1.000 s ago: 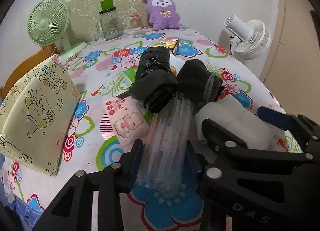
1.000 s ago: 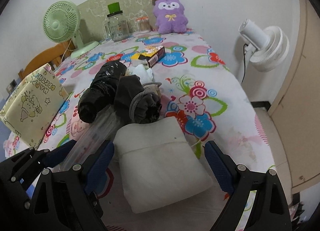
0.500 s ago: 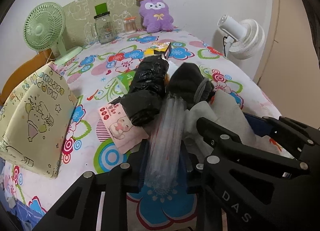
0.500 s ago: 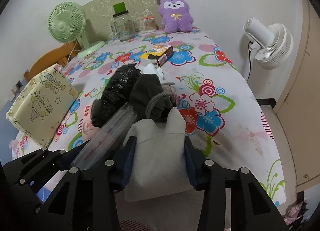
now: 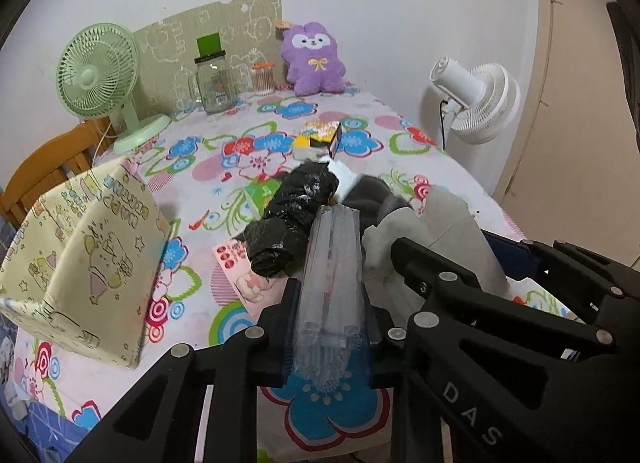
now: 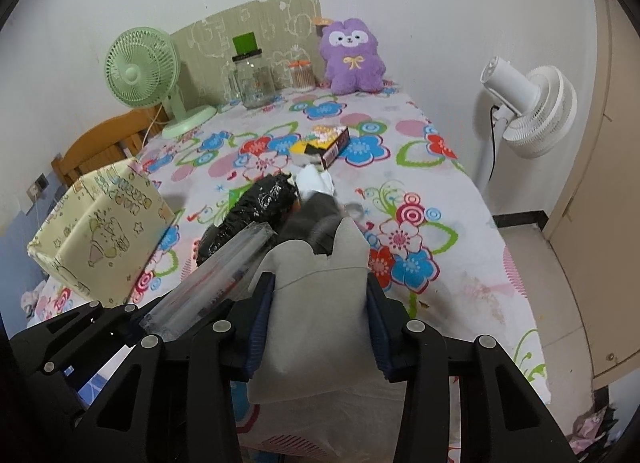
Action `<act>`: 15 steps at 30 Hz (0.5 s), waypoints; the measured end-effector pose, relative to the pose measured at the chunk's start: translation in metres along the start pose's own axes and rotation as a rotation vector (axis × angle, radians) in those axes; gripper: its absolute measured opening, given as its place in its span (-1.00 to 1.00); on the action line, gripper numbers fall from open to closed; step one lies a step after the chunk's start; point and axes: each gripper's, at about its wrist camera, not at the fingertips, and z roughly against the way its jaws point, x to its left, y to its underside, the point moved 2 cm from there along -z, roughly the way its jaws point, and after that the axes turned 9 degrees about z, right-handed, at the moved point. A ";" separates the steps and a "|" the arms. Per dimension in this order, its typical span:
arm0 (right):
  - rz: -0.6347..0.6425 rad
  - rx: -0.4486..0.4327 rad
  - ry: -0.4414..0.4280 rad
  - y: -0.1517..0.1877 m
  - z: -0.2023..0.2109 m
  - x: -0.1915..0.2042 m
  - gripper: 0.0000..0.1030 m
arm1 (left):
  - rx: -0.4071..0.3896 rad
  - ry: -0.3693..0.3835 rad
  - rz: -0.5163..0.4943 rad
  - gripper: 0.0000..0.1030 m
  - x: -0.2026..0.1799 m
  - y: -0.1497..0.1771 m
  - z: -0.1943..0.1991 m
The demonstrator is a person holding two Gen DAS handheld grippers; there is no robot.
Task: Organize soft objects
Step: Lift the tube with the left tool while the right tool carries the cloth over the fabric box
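My left gripper (image 5: 330,327) is shut on a clear plastic pack of straws (image 5: 332,263), held above the table; the pack also shows in the right wrist view (image 6: 216,275). My right gripper (image 6: 318,327) is shut on a folded grey-white cloth (image 6: 320,303), lifted off the table; the cloth shows in the left wrist view (image 5: 452,231). A black plastic bag roll (image 5: 296,219) and a dark grey cloth bundle (image 6: 308,219) lie on the floral tablecloth ahead of both grippers. A purple plush toy (image 6: 354,57) sits at the far edge.
A yellow-green paper gift bag (image 5: 84,263) stands at the left. A green fan (image 5: 100,79), glass jar (image 5: 214,83) and small jar stand at the back. A small colourful box (image 6: 328,141) lies mid-table. A white fan (image 6: 528,111) stands off the right edge.
My right gripper has closed on the grey-white cloth and lifted it off the table. My left gripper has risen with the straw pack, and both have pulled back from the black bundles.
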 end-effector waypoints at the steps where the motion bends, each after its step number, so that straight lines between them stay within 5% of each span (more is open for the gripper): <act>1: 0.000 -0.005 0.000 -0.002 0.002 0.001 -0.09 | -0.006 0.002 0.000 -0.54 0.000 -0.002 0.002; 15: 0.019 -0.065 0.024 -0.036 0.026 0.014 -0.09 | -0.064 0.001 0.017 -0.54 0.013 -0.031 0.028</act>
